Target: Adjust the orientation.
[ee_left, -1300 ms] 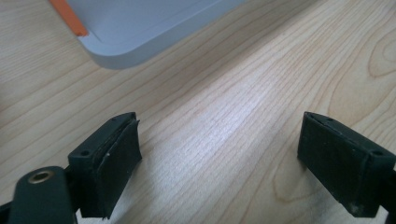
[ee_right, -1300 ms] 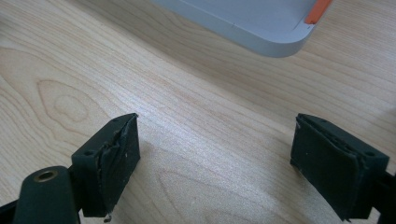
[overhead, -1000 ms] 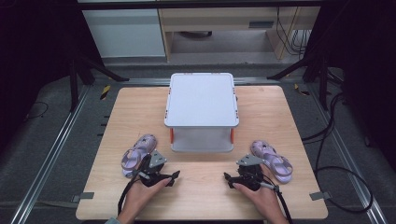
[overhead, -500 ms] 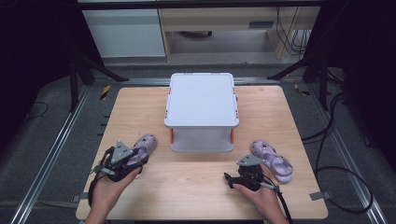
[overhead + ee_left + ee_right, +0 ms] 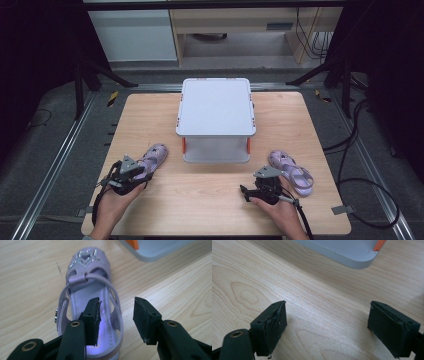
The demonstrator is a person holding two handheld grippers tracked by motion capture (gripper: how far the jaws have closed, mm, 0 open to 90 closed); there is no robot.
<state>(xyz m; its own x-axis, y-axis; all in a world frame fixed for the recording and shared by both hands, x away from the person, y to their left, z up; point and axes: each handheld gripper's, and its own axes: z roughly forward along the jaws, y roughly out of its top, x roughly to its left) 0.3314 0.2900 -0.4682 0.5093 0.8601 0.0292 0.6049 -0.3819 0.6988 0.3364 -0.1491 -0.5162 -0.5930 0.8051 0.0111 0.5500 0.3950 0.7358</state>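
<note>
While both sandals sit flat on the table (image 5: 215, 205), nothing is lifted yet, so I'd call this early: approach on the first shoe, grasp not made. Left gripper (image 5: 137, 172) in the lower left of the high view is lined up on the heel end of the left sandal (image 5: 152, 156), which lies just left of the lidded storage box (image 5: 216, 117) at frame centre. In the left gripper view the sandal (image 5: 87, 305) runs up the middle of the frame, toe at the top; one jaw hangs inside the shoe over the insole, the other outside over bare wood, with the sandal's side strap (image 5: 117, 315) in the gap between them. Jaws have just been closing down, but the pads show daylight to the strap, so it counts as parted, not clamped. Right gripper (image 5: 247, 192) in the lower right of the high view rests low over bare wood, jaws spread wide in the right gripper view with nothing between them; a corner of the box (image 5: 359, 255) sits at the top of that frame. Right sandal (image 5: 292, 172) lies just right of that gripper, untouched. Left to do, by my read: close on the strap, lift, then deal with the second sandal; box lid is on.
</note>
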